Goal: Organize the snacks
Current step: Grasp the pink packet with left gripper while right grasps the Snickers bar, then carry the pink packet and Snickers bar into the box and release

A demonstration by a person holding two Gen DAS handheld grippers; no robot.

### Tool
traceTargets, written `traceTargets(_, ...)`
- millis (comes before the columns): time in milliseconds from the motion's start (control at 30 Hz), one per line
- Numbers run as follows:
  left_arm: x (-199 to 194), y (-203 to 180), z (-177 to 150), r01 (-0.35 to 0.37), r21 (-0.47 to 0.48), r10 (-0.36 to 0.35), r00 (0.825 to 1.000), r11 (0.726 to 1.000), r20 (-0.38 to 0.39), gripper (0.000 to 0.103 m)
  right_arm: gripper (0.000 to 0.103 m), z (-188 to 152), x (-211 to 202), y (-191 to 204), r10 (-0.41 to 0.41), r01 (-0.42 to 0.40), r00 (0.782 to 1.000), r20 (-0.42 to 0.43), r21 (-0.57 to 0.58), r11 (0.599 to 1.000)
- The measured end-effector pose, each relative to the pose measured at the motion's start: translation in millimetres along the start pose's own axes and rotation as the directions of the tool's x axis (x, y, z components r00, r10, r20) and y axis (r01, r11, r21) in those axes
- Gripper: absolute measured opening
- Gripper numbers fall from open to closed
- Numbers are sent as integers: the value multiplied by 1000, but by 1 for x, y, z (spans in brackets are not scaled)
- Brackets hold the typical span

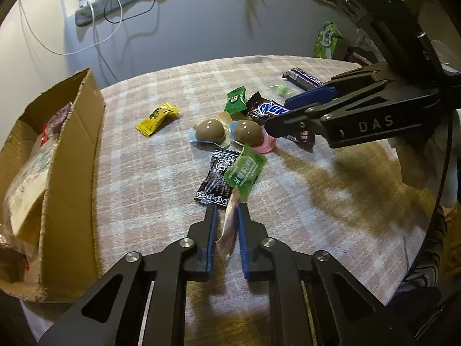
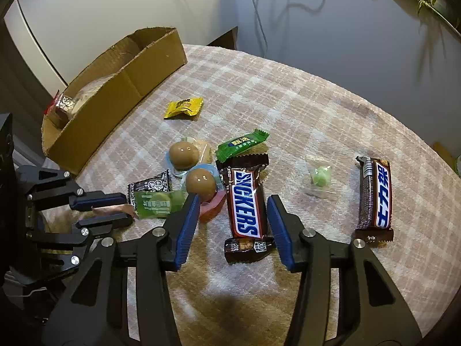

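Observation:
Snacks lie on a round table with a checked cloth (image 1: pixel 149 178). My left gripper (image 1: pixel 227 206) is shut on the twisted end of a green candy wrapper (image 1: pixel 245 170), which lies over a black packet (image 1: pixel 217 177); the candy also shows in the right wrist view (image 2: pixel 157 203). My right gripper (image 2: pixel 233 201) is open, its fingers on either side of a Snickers bar (image 2: pixel 246 204), low over the table. Two brown jelly cups (image 2: pixel 184 154) (image 2: pixel 200 184) lie just left of the bar. A cardboard box (image 1: pixel 69 155) stands at the left, also in the right wrist view (image 2: pixel 115 98).
A yellow candy (image 2: pixel 183 109), a green packet (image 2: pixel 242 145), a small clear-wrapped green sweet (image 2: pixel 320 176) and a second Snickers bar (image 2: pixel 376 194) lie on the cloth. The box holds several bagged snacks (image 1: pixel 26 178). Cables hang on the wall (image 1: pixel 95 14) behind.

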State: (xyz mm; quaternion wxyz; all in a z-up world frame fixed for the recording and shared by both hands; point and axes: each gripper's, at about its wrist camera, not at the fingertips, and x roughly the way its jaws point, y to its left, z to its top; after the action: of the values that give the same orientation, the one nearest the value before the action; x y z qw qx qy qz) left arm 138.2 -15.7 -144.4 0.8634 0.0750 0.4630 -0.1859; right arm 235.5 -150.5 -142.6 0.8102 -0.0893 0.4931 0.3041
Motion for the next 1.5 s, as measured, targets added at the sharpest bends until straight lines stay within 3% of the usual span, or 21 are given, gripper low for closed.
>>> traceTargets(133,-1,-3,-2,5,-11,-4,1000,1000,9,7,45,-1,4,0,-17,17,1000,-17,-9,1000)
traceTargets(200,-1,-2,-2,8,-27,-8,1000,1000,13,5,31,-1,7,-1,-24,24,999,-29,-7,1000)
traceTargets(233,-2,-1,-3,8,-35,-8,1000,999,16,5,30,-1,8,-2,-25,25,999,-32,-6,1000)
traceTargets(633,-22,12,-12,31,-118,-23,997,992,69,4,30,-13,-15,-1,-31,29,999,28,46,998)
traceTargets(933,-59,28,-10,30,-170,-1,986,985,165,4,30,-11,-58,15,-32,28,994,106,39,999)
traceTargets(1233,-92,65,-11,-14,-234,71,970,972,234,4,30,29,-79,57,4,1,982,188,-22,1000)
traceTargets(1500,-108,97,-17,-62,-286,140,955,956,262,4,30,65,-66,93,45,-29,978,202,-80,996)
